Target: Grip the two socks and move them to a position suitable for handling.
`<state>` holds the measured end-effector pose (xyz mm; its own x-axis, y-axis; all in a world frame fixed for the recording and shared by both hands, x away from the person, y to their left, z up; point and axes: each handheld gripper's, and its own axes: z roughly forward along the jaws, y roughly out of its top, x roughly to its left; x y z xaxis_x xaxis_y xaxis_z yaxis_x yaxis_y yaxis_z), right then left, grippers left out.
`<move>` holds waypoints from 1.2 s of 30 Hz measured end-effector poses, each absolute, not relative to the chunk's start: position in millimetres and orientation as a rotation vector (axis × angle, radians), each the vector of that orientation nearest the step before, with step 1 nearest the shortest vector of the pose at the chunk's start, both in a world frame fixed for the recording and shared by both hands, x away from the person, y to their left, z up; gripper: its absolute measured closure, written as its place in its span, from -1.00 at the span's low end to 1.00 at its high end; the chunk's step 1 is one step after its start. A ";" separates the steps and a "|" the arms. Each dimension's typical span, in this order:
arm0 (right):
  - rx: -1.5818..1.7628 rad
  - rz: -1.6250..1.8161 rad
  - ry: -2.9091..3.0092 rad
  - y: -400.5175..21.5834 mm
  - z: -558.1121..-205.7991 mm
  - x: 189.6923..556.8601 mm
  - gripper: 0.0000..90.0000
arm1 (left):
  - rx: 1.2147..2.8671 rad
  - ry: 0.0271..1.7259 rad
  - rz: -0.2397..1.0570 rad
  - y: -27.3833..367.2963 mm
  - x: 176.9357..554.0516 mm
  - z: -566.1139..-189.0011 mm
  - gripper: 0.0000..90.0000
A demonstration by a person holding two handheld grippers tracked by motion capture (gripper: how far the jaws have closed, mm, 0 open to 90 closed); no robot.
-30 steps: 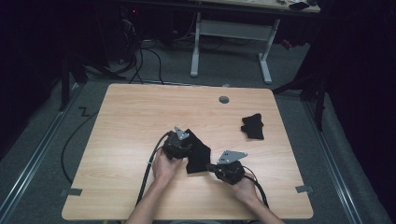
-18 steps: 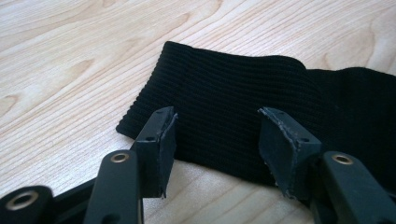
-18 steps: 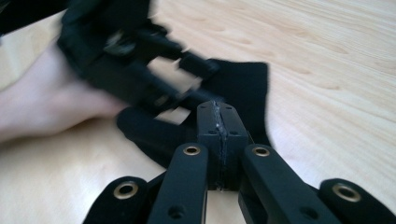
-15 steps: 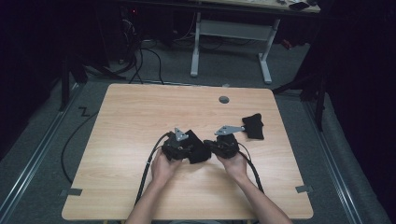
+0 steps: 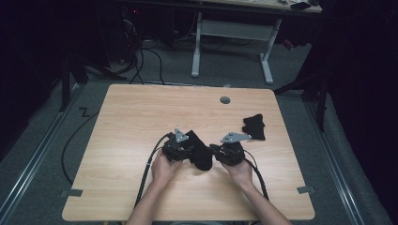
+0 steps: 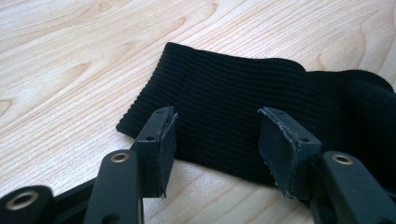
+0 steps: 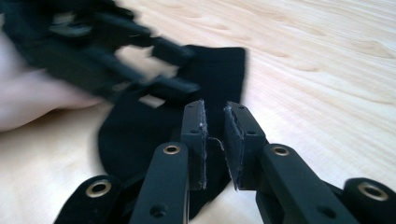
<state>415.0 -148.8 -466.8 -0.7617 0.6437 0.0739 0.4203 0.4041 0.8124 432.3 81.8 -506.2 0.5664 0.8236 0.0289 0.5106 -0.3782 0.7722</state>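
A black sock (image 5: 201, 157) lies flat on the wooden table (image 5: 141, 117) between my two grippers. My left gripper (image 5: 187, 149) comes at it from the left. In the left gripper view its jaws (image 6: 217, 135) stand wide open over the sock's ribbed cuff (image 6: 233, 102), and the pads press on nothing. My right gripper (image 5: 217, 152) faces the sock from the right. Its jaws (image 7: 215, 135) have just been opening and show a narrow gap with nothing clamped; the sock (image 7: 130, 135) lies just beyond them. The left gripper (image 7: 184, 69) appears blurred there, over the sock's far end.
A second black sock (image 5: 254, 126) lies crumpled at the right of the table, beyond the right gripper. A small round grey cap (image 5: 225, 100) sits near the far edge. Cables trail from both grippers toward the near edge. Desk legs and wires stand on the floor behind.
The right hand has moved away from the near edge and up alongside the sock's right end, and its jaws have parted a little. The left hand has stayed put.
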 end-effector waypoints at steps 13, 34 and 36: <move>0.803 1.158 2.566 -136.6 -504.8 387.7 0.97 | 2.068 1.096 0.539 79.2 439.1 -503.8 0.03; 0.951 1.270 2.420 -152.3 -477.9 395.3 0.63 | 2.035 1.106 0.530 73.1 424.9 -479.8 -0.01; 0.974 1.234 2.416 -146.8 -480.9 406.2 0.63 | 2.072 1.092 0.515 69.1 420.1 -482.6 0.00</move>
<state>406.2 -146.8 -480.9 -0.7421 0.6667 0.0700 0.4477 0.4151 0.7920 420.1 69.1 -482.6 0.5603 0.8282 0.0137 0.5376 -0.3761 0.7546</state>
